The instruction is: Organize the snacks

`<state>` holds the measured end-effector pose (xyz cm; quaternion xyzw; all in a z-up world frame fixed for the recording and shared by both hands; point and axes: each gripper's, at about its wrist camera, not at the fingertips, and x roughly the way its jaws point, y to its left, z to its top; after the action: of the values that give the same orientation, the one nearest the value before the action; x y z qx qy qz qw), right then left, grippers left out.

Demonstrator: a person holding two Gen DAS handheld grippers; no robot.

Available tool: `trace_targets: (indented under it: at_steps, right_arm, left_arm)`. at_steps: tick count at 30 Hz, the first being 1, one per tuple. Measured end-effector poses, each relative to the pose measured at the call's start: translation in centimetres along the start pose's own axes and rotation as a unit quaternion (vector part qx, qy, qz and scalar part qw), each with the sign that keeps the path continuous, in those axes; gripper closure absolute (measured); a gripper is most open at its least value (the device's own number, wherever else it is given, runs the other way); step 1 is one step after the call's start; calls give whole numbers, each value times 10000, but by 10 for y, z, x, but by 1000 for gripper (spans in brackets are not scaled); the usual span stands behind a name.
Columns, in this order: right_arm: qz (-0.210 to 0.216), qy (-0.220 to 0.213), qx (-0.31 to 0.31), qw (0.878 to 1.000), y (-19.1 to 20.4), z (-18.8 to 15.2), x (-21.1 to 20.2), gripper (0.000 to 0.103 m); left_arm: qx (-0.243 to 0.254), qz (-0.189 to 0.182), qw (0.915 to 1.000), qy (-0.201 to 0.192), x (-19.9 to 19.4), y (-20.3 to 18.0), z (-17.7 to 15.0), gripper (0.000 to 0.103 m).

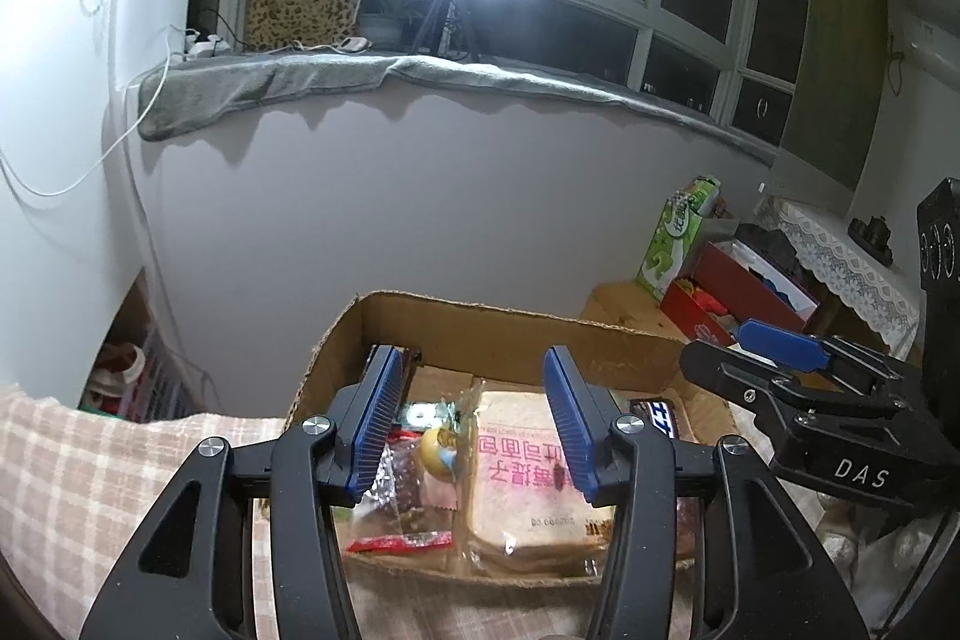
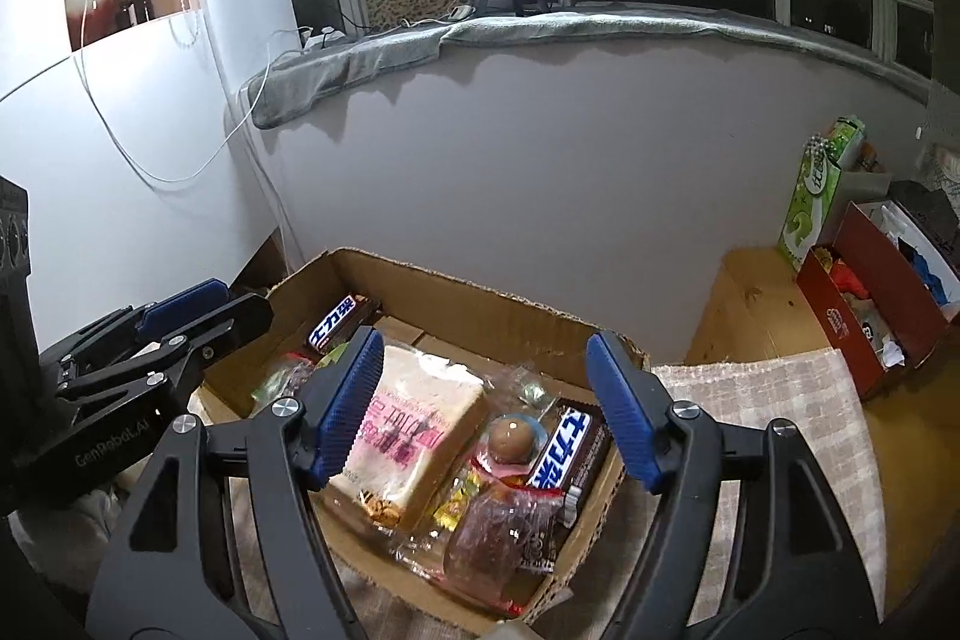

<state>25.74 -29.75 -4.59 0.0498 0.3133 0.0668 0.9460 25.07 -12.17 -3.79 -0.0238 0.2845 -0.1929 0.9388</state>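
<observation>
Open brown cardboard box (image 2: 456,280) sits on a beige checked cloth (image 1: 90,466) over the worktop, and every snack lies inside it. Biggest item in the box: a wrapped sliced-bread loaf with pink print (image 2: 414,424), at box centre. It looks soft and crushable, with a slick film wrap, so hold it lightly across the flat sides. Right of the loaf, against the box's right wall, lies a brown chocolate bar with blue-white lettering (image 2: 564,451). It looks stiff and light; pinch it across the narrow width. A second similar bar (image 2: 336,319) sits in the box's far left corner. A clear crinkly packet of dark-red sweets (image 2: 498,526) lies at the box's near edge; floppy, likely slippery. Smallest is a small brown egg-shaped sweet (image 2: 510,439), between loaf and bar; round, likely to roll.

Left tool (image 1: 474,424) has its jaws apart, nothing between the pads, above the box. Right tool (image 2: 486,412) has its jaws wider apart, also empty, above the box.

Only the right wrist view shows the far-corner bar clearly, while the left wrist view shows a flat red wrapper (image 1: 399,541) at the box's near edge.
</observation>
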Motion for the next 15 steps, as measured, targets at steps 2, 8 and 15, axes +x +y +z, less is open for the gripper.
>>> trace_targets:
  at_steps: [2, 8, 15]
  right_arm:
    - [-19, 11, -12, 10000, 2, -2, -4, 27]
    - [-85, 0, -48, 10000, 6, -11, -23, 25]
    - [-176, 25, -151, 9997, 18, -28, -52, 24]
  left_arm:
    - [1, 13, 10000, 6, -4, -1, -1, 55]
    - [17, 66, 10000, 1, -24, 0, -7, 55]
    - [20, 142, 9999, 9, -51, 2, -19, 55]
